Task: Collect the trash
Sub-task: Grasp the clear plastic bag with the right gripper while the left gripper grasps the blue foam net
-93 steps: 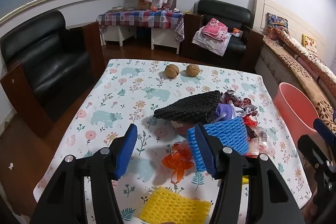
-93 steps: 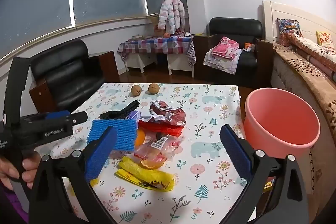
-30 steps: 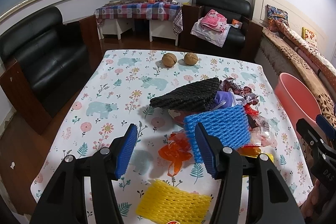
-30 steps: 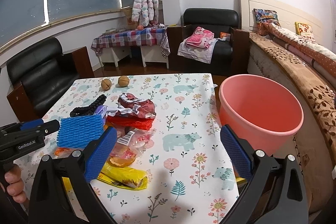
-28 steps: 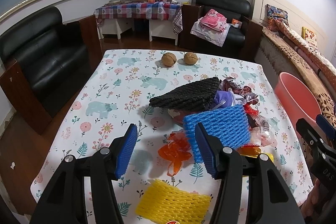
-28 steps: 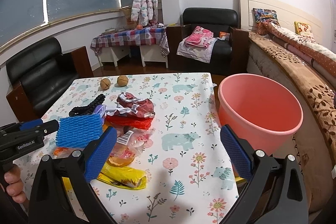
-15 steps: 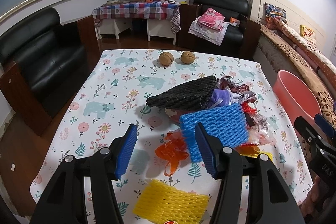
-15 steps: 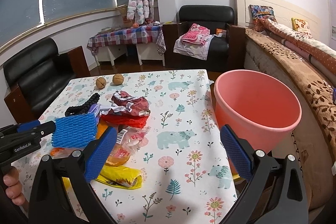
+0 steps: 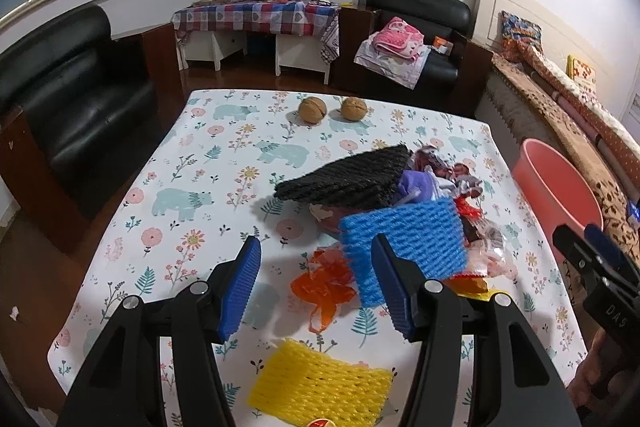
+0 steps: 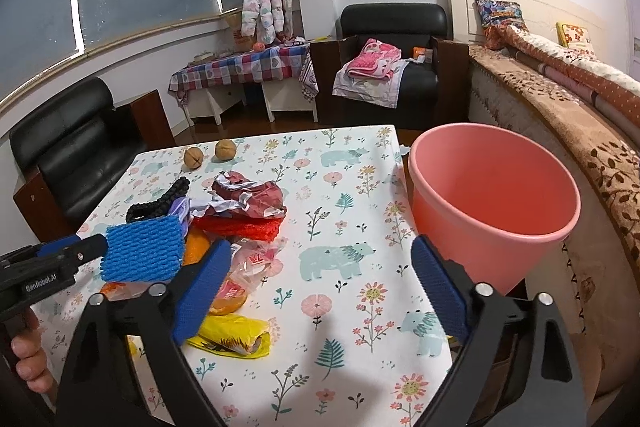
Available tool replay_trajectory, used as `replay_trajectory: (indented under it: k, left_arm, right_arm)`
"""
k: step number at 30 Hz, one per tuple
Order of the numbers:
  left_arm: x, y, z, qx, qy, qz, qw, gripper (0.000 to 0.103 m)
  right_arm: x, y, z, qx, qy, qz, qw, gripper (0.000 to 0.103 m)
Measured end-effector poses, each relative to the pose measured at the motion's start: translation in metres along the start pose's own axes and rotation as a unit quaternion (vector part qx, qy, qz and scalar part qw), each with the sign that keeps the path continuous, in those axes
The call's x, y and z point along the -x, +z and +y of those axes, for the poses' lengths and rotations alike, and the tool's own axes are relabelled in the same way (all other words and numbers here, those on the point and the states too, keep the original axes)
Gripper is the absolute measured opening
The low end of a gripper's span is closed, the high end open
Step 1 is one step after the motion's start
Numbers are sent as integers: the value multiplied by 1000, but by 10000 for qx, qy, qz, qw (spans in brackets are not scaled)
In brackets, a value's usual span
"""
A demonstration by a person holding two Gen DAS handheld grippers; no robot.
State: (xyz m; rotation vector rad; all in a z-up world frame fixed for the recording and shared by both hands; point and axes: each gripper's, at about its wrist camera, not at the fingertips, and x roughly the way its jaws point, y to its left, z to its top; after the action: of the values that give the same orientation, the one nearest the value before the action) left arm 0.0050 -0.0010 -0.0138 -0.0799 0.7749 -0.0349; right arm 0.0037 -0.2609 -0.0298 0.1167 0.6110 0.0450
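**Both grippers wait over the litter, bin at the right edge**

The left gripper [image 9: 316,279] hangs above the near left of the table [image 9: 208,147], fingers apart and holding nothing. Just under it lies a yellow net [image 9: 320,387], near the front edge, with bare cloth to its left for an easy approach. An orange scrap [image 9: 324,283] sits between the fingers' line of sight and the pile. The pile itself (black net [image 9: 348,179], blue net [image 9: 404,239], wrappers [image 10: 248,203]) is heaped mid-table, likely so it can be cleared piece by piece. Two walnuts [image 9: 332,109] rest well apart at the far edge. The right gripper [image 10: 320,287] is also spread wide and empty, over open cloth. A yellow wrapper [image 10: 236,337] lies beside its left finger. The bin [image 10: 492,211] stands just off the table's right edge, mouth open, with a clear path to it.
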Motion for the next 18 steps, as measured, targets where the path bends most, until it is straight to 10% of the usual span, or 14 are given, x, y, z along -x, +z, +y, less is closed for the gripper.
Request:
replay_trajectory:
  k: [18]
  left_arm:
    - [17, -19, 49, -322, -472, 258, 9980, 57]
  right_arm:
    - [-9, -6, 9, 189, 680, 374, 9968, 68]
